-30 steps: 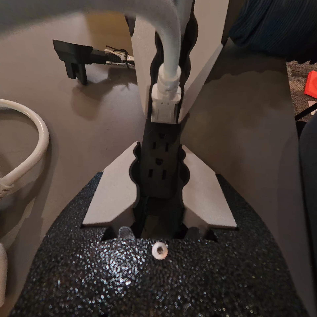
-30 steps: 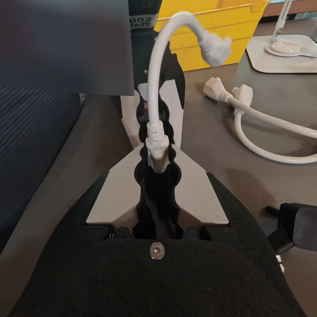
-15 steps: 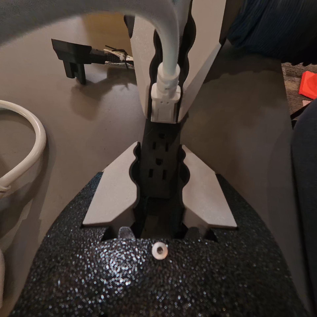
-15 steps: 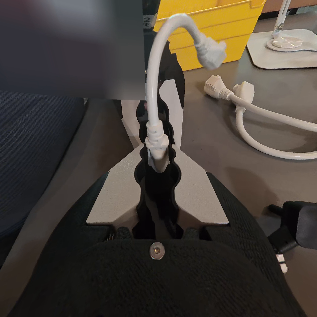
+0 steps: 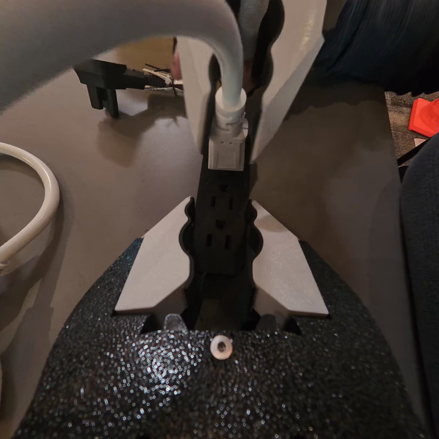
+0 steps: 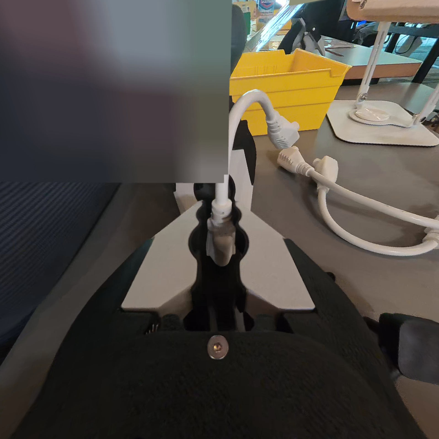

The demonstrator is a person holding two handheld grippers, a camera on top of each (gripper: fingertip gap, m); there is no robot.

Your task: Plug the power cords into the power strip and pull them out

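Gripped between the fingers of the left hand-held gripper (image 5: 219, 228), a black power strip (image 5: 222, 222) is pinned flat on the grey tabletop (image 5: 133, 166), two free outlets showing on its face. At its far end a white plug (image 5: 225, 155) is seated against, or nearly against, the strip; whether the prongs are fully home cannot be told. That plug is clamped by the right hand-held gripper (image 6: 219, 228), closed on its body, with the white cord (image 6: 234, 123) arching up from it and its other connector (image 6: 282, 129) hanging free above the tabletop.

The step in hand is judged to be a push or pull along the prong axis. It is best done straight, with no sideways rocking, while the strip is held firmly so it is not dragged or lifted. The looped cord should be kept slack, as tension could twist the plug.

Beyond, further white cords (image 6: 332, 190) are left lying on the tabletop, near a yellow bin (image 6: 285, 78) and a white stand base (image 6: 380, 126). A black plug (image 5: 104, 83) is seen to the strip's left.
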